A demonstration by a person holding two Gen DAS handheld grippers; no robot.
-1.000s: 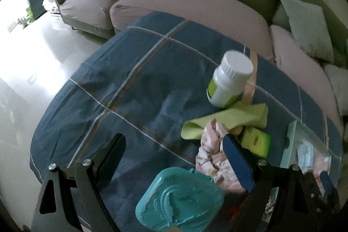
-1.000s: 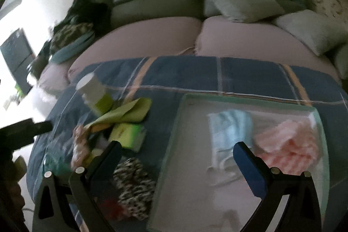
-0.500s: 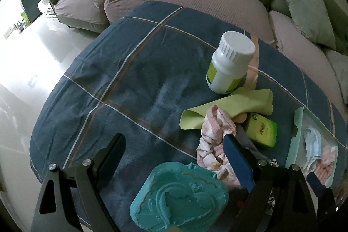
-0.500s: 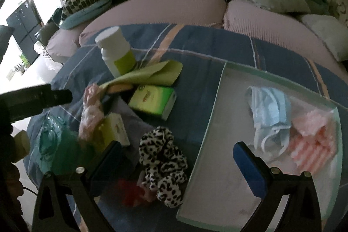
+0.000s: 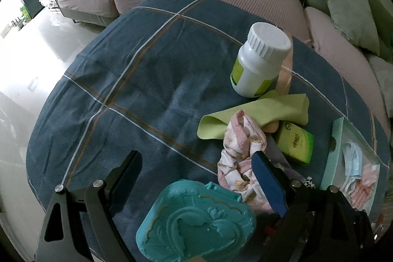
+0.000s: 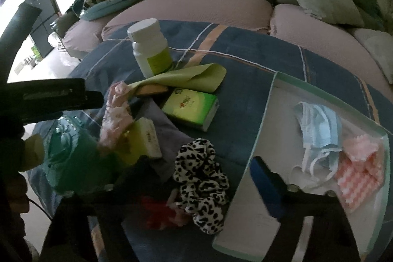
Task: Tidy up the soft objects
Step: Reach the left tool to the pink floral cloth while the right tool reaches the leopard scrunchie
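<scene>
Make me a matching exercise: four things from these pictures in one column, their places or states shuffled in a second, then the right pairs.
1. blue face mask
2. leopard-print scrunchie
3. white bottle
4. green tissue pack

A. standing upright on the blue cloth
B. lying flat beside the yellow-green cloth
C. inside the tray
D. between the right gripper's fingers, outside the tray

Pairs: 1-C, 2-D, 3-A, 4-B

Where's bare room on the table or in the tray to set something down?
Free: the plaid tablecloth left of the white bottle, and the tray's near-left floor, beside the blue mask and pink cloth. Crowded: between bottle and tray, around the green box and leopard scrunchie.
</scene>
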